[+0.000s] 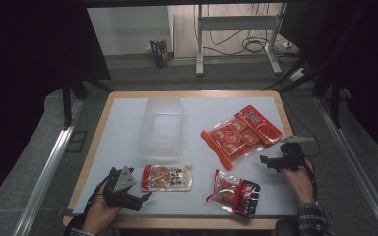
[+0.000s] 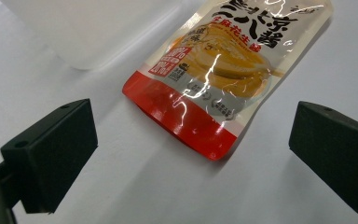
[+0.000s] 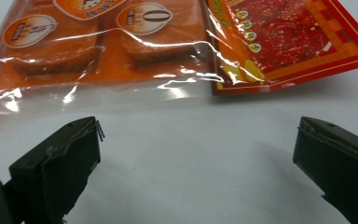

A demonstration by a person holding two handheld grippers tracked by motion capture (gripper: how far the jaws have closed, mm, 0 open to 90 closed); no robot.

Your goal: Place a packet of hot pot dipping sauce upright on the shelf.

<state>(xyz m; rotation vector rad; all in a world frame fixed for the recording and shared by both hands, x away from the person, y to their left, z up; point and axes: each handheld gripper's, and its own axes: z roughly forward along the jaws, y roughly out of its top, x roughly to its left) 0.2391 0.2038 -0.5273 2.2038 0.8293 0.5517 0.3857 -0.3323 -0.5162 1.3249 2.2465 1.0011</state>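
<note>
Both jaws spread wide: left gripper (image 1: 145, 195) faces the glossy red-and-cream sauce pouch (image 1: 167, 177) near the table's (image 1: 128, 118) front edge, right gripper (image 1: 266, 160) the clear orange snack pack (image 1: 240, 133), ready to grab.

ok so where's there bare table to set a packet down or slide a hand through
Widest bare patch: the far left, between the clear box and the table edge. Another strip runs between the sauce pouch and the orange snack pack. The near right is crowded: the red packet and the right gripper.

Dim surroundings, lit table, glare on wrappers, jaws blurred
</note>
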